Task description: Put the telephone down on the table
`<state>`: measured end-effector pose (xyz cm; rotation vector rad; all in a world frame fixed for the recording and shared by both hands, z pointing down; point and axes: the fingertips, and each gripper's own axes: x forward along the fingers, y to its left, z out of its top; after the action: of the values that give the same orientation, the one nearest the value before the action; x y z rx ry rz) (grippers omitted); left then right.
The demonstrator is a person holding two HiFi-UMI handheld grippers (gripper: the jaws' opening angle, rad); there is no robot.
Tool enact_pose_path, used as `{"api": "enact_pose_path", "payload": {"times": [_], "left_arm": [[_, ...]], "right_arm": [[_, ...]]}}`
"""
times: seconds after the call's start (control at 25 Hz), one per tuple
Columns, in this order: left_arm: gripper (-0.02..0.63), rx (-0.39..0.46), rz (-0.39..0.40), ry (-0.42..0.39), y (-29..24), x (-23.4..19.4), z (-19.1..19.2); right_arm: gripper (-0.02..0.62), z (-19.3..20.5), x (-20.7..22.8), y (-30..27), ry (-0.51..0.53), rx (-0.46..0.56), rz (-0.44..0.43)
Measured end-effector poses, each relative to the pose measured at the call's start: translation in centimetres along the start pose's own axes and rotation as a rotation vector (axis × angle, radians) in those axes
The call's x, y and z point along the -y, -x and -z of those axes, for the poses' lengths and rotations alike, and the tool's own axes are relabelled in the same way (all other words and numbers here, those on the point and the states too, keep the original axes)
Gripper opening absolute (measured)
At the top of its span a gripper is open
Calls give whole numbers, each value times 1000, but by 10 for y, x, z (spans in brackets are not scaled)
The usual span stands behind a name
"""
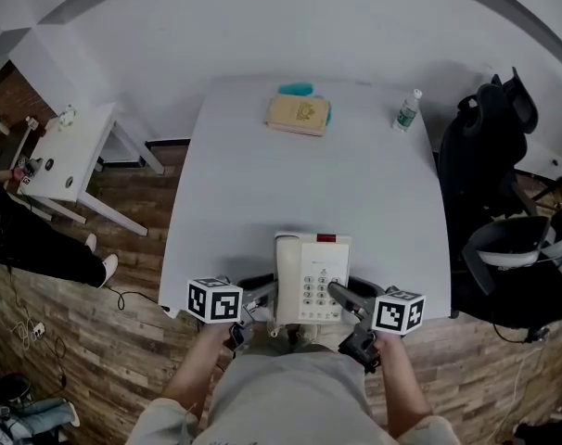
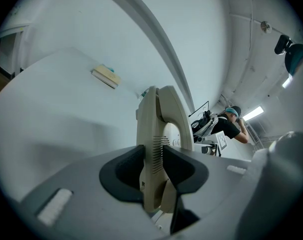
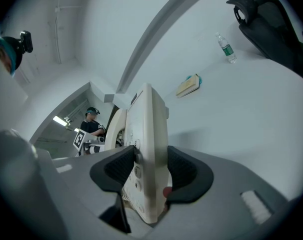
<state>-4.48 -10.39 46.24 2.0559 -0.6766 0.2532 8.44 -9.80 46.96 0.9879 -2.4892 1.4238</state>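
Observation:
A cream push-button telephone (image 1: pixel 311 276) with its handset on the left side is held over the near edge of the white table (image 1: pixel 355 193). My left gripper (image 1: pixel 262 297) is shut on the phone's left side, my right gripper (image 1: pixel 344 295) on its right side. The left gripper view has the telephone (image 2: pixel 159 134) edge-on, with my left gripper (image 2: pixel 154 171) clamping its handset side between dark pads. The telephone (image 3: pixel 146 149) is also edge-on in the right gripper view, where my right gripper (image 3: pixel 150 176) clamps its keypad side. Whether the base touches the table is not clear.
At the table's far edge lie a tan book (image 1: pixel 299 114) with a teal object (image 1: pixel 296 89) behind it, and a plastic bottle (image 1: pixel 407 111) at the far right. A black office chair (image 1: pixel 490 156) stands to the right, a small white side table (image 1: pixel 68 151) to the left.

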Motion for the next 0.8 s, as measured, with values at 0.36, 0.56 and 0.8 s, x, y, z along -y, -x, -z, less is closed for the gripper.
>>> {"api": "enact_pose_path", "payload": {"times": [0.36,0.56,0.8], "left_arm": [[133,6,9,24,-4,-19,-12],[133,2,15,28,-7,-31,-20],[133,-6,8,50,-8,-45,-21]], "right_arm": [[218,-13,7,-18,10,-3,13],[218,-18,12,-29,4,-8,24],[218,-19,17,-43,-7,-21,26]]}}
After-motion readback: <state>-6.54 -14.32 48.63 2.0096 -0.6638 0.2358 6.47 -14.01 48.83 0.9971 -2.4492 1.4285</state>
